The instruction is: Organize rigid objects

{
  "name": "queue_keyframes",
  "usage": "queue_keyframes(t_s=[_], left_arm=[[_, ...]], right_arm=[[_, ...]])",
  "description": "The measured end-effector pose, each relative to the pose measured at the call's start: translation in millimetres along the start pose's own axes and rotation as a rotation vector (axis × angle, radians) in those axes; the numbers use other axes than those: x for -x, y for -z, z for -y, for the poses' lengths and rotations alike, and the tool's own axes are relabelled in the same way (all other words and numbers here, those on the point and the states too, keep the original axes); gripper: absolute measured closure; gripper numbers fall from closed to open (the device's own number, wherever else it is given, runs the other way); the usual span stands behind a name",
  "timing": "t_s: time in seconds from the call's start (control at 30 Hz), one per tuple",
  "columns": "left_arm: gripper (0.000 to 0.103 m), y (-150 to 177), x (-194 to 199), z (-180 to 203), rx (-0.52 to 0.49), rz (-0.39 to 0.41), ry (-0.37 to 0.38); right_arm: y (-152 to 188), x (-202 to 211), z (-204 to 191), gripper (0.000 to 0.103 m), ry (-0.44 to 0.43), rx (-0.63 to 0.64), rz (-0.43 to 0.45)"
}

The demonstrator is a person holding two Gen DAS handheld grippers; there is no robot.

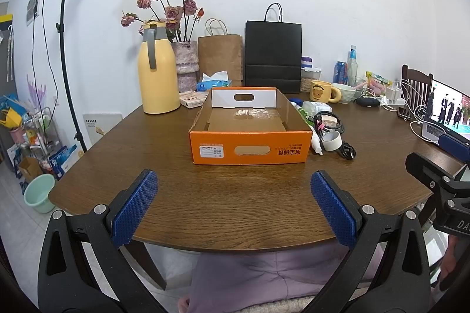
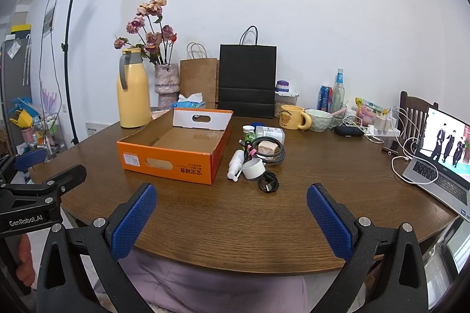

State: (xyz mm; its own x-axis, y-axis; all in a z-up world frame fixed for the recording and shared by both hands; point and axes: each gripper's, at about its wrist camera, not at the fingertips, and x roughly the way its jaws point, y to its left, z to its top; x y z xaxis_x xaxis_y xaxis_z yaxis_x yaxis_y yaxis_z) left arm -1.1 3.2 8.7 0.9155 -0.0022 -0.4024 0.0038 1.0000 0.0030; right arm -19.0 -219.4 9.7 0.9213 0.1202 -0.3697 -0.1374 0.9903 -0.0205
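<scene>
Two grippers are held wide and empty — left gripper [image 1: 234,205], right gripper [image 2: 232,220]. An orange box [image 2: 176,150] is seen mid-frame on the bench [image 2: 235,219] — tape roll [image 2: 253,168], cables [image 2: 268,150] and spray bottle [image 2: 236,163] clustered just right.

The orange box [image 1: 249,147] hides part of the white bottle [image 1: 316,141] in the left view. The laptop [image 2: 443,160] is cut by the frame edge. Box print is unreadable.

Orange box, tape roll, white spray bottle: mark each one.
orange box [image 2: 173,163], right wrist view, front orange wall.
tape roll [image 2: 253,169], right wrist view, outer white side.
white spray bottle [image 2: 236,161], right wrist view, bottle body.
</scene>
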Motion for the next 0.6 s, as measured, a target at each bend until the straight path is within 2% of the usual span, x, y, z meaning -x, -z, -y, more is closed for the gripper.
queue_keyframes(t_s=[0.37, 0.6], left_arm=[[0.000, -1, 0, 2, 0.001, -0.002, -0.001], [0.000, -10, -18, 2, 0.005, -0.024, -0.013]], right_arm=[[-8, 1, 1, 0.000, -0.001, 0.001, -0.010], [-15, -19, 16, 0.000, -0.005, -0.048, -0.035]])
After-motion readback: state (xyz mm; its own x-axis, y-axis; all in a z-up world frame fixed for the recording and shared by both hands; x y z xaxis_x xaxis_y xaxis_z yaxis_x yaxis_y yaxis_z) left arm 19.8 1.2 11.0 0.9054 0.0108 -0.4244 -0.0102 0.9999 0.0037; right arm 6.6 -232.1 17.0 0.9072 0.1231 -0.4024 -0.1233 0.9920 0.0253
